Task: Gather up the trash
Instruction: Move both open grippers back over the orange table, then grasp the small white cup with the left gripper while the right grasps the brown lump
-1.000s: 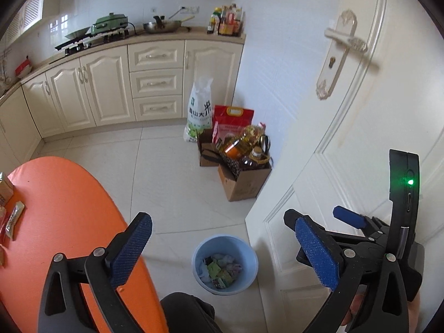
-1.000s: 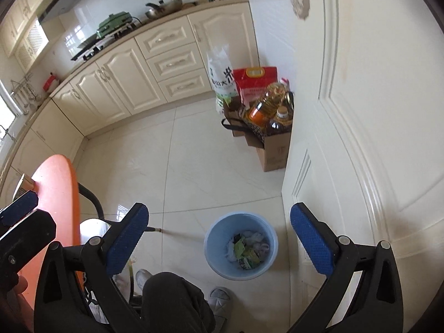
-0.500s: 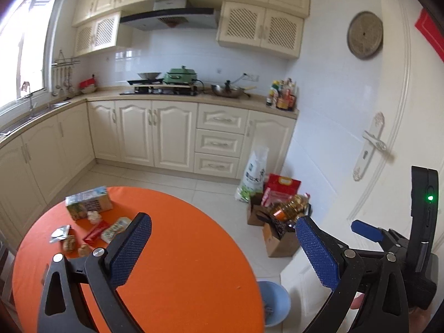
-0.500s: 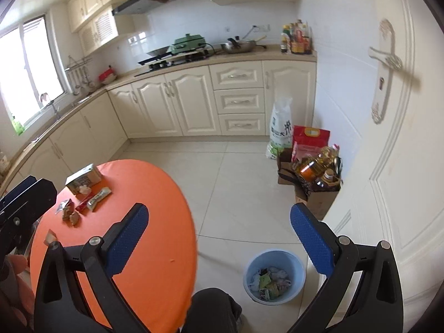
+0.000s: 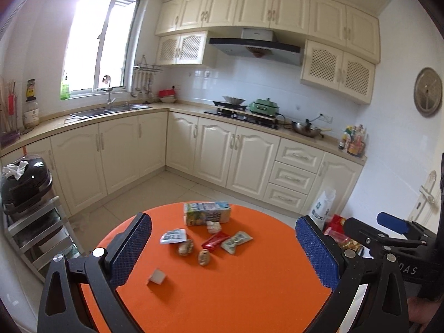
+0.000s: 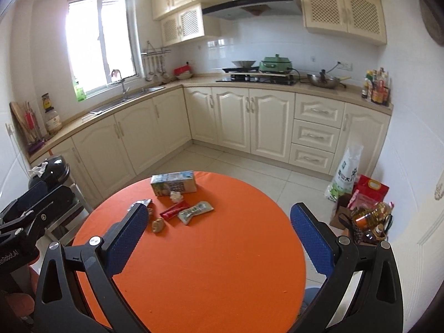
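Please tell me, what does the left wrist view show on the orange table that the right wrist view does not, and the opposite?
Only the left wrist view shows the small white folded paper scrap. Only the right wrist view shows the blue plastic bin, its rim just visible under the round orange table. Both show the lying drink carton, the red sachet, and each open gripper, left and right.

On the table (image 5: pixel 222 291), the carton (image 5: pixel 207 213) lies at twelve o'clock, wrappers (image 5: pixel 222 242) cluster before it, and a paper scrap (image 5: pixel 157 276) sits at nine.
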Tool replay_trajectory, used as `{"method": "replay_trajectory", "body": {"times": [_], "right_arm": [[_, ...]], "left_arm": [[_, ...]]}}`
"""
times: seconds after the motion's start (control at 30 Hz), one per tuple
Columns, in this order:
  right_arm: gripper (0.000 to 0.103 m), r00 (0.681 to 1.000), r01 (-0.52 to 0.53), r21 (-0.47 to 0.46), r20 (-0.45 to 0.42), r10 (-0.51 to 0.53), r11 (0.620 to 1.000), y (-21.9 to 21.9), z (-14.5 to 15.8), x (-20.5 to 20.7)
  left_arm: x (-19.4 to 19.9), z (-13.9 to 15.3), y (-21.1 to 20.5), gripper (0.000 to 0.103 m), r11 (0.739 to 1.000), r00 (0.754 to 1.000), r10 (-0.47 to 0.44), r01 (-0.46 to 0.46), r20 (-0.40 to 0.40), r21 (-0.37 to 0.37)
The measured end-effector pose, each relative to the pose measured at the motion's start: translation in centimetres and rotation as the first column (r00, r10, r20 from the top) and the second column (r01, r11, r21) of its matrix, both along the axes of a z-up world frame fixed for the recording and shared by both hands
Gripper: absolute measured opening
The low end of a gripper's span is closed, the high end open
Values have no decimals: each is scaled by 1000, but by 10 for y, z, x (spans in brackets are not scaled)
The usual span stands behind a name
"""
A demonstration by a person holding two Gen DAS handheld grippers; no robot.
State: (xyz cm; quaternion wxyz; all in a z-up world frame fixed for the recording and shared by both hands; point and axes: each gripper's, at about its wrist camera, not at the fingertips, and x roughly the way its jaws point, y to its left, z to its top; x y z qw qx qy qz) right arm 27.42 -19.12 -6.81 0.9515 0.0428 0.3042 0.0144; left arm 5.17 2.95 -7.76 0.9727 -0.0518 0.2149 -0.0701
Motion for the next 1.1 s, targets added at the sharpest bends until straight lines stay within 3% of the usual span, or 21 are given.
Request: {"method": "replay_trajectory", "body": {"times": [0.23, 0.33, 0.67, 0.97, 1.03, 1.1], "right_arm": [[103, 988, -136, -2, 69, 136, 991, 59, 15, 14], [103, 982, -176, -11, 67, 177, 984, 71, 11, 21], [103, 980, -183, 1, -84, 183, 983, 60, -54, 65], [103, 942, -210, 55, -257, 217, 976, 69, -138, 117], [100, 930, -219, 63, -289, 228, 974, 72, -155, 127], [89, 914, -234, 72, -323, 244, 970, 78, -171, 138]], "left_arm": [[-43, -11, 10, 102, 994, 994, 109, -109, 17, 31], [-41, -31, 7, 102, 990, 991, 131, -129, -27, 58], [-9, -96, -17, 102, 988, 965, 143, -126, -220, 87], [90, -113, -39, 102, 989, 927, 123, -86, -354, 119], [115, -118, -38, 100, 990, 916, 121, -81, -383, 118], [142, -119, -36, 100, 989, 908, 122, -79, -401, 122]]}}
